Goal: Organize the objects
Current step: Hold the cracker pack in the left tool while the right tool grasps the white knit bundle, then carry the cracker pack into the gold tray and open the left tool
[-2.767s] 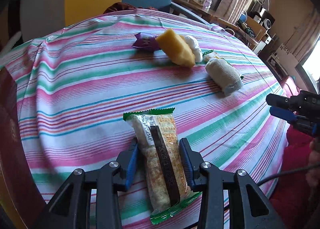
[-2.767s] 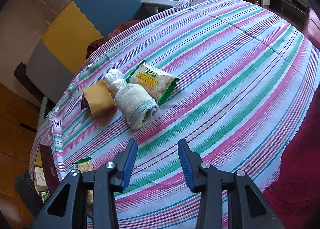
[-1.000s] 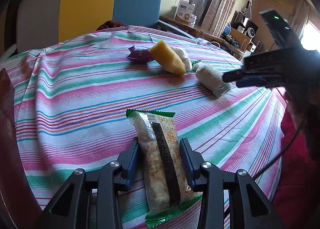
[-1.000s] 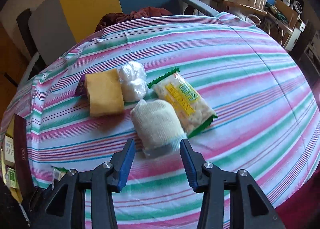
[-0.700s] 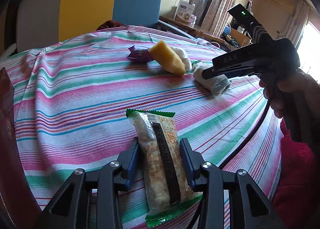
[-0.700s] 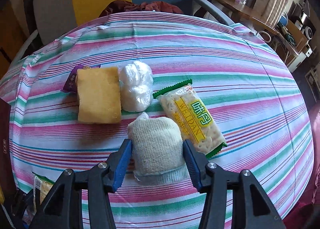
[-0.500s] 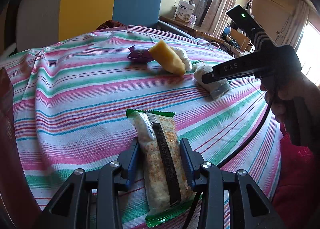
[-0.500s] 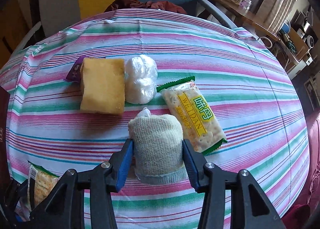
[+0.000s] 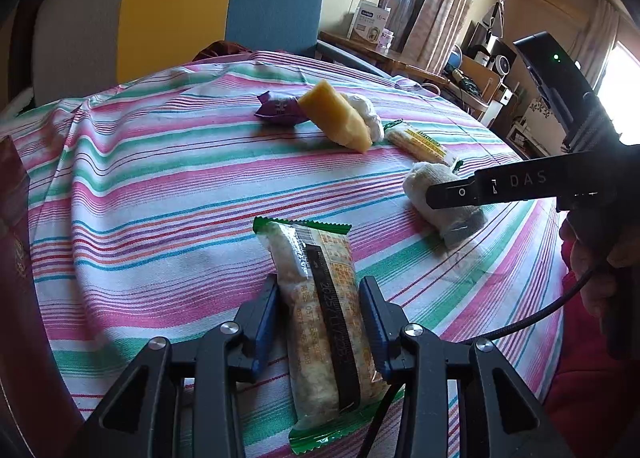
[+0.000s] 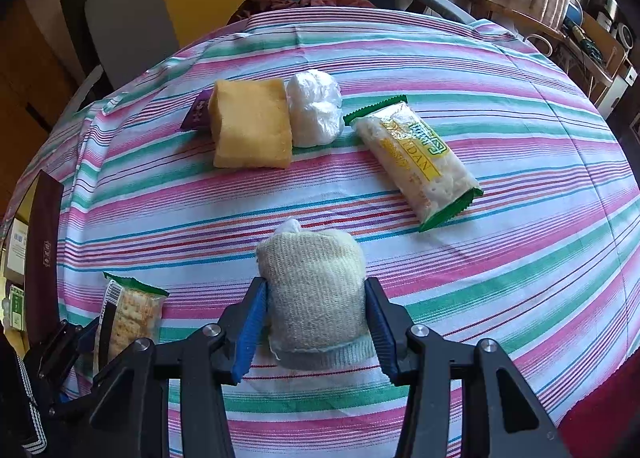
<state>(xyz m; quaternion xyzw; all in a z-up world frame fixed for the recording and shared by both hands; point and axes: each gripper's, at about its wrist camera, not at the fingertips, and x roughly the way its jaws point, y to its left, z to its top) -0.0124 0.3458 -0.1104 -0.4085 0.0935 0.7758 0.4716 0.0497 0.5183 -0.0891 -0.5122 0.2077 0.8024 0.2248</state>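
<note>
Your left hand-held gripper (image 9: 320, 322) is closed on a cracker packet (image 9: 322, 310) with green ends, its blue pads pressing both long sides of the wrapper, and the packet lies lengthwise between the fingers on the striped cloth of the table (image 9: 160, 185) near the edge closest to you. Your right hand-held gripper (image 10: 316, 322) sits around a rolled cream sock (image 10: 316, 290) with a grey-blue cuff; the roll fills the gap between the pads and both pads touch its sides, the left one seeming to lean against the knit more lightly than the right, so the grip looks real but not tight. The sock rests on the cloth with its cuff towards you. In the left wrist view the same sock shows under the black body of the right hand-held gripper, with your hand (image 9: 600, 258) on the handle at the right edge and a black cable hanging below it. Further across the table a small group lies well apart from both grips: a yellow sponge block (image 10: 250, 129), a white plastic-wrapped bundle (image 10: 314, 113) touching the sponge's right side, and a purple sachet (image 10: 198, 113) half hidden behind the sponge's left side. A second cracker packet (image 10: 416, 157) with yellow print lies aslant just to the right of the bundle. Behind the table stands a chair (image 9: 180, 9) with grey, yellow and blue panels.
</note>
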